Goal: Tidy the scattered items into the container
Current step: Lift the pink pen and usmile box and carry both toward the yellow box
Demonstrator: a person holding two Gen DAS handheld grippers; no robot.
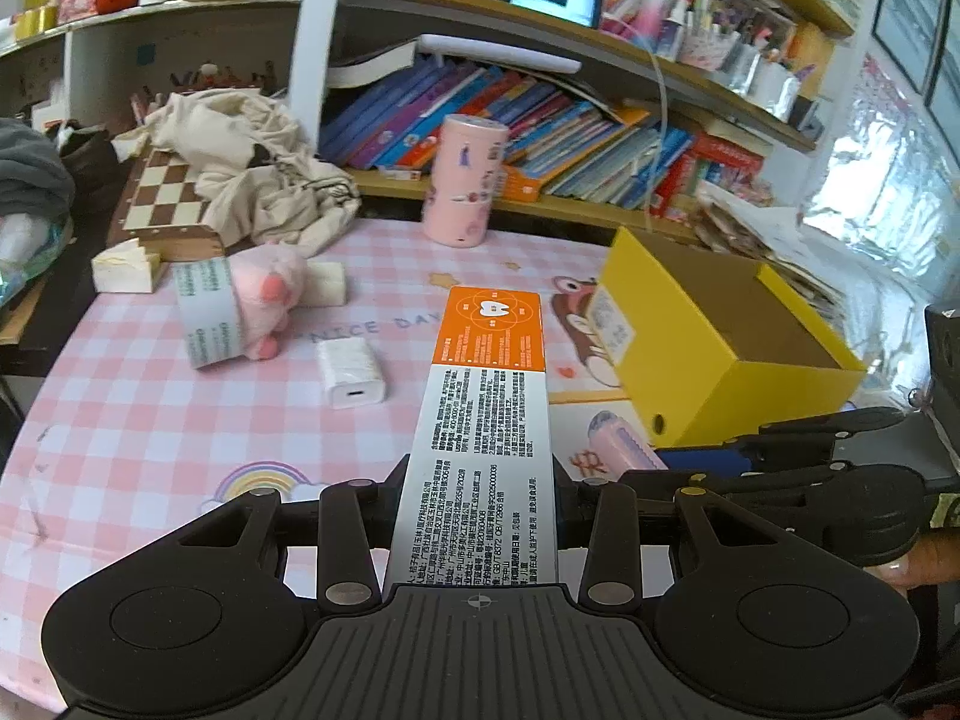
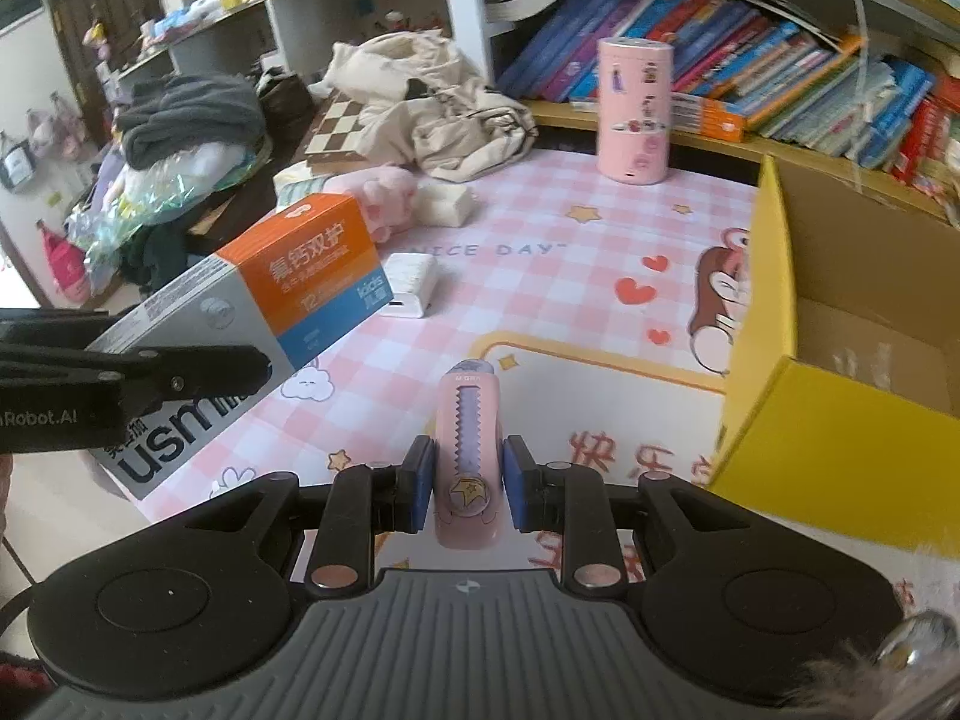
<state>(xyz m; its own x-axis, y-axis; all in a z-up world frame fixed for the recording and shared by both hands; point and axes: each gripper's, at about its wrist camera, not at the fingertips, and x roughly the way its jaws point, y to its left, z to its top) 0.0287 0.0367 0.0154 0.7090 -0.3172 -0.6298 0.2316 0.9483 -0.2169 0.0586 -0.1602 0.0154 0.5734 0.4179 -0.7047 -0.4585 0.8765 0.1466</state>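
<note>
Left gripper [image 1: 477, 480]: clamped on a long toothpaste carton [image 1: 486, 420], grey with an orange far end, held lengthwise between the fingers and raised off the table [image 1: 150, 420]. Same carton [image 2: 252, 312] seen in the right wrist view at left, tilted, with the left gripper [image 2: 180, 378] gripping its lower grey part.

Right gripper [image 2: 468, 483]: closed on a small pink utility knife [image 2: 468, 450] — blue pads [image 2: 420, 483] pressing both sides, blade slider facing up, tip pointing away. Same knife [image 1: 618, 438] visible in the left wrist view just right of the carton, held by the right gripper [image 1: 690, 459].

Container: yellow cardboard box [image 1: 720, 360], open top, on the table at right, close to both grippers; also at the right edge of the right wrist view [image 2: 774, 420]. Interior contents not discernible.

Items on the pink checked table cover, well apart from the box:
- white charger block [image 1: 351, 373], near centre;
- tape roll [image 1: 207, 315] touching a pink plush toy [image 1: 270, 294];
- pink cylindrical canister [image 1: 465, 180], upright near the bookshelf [image 1: 600, 138];
- chessboard [image 1: 165, 192] under a crumpled beige cloth [image 1: 258, 180], far left.
</note>
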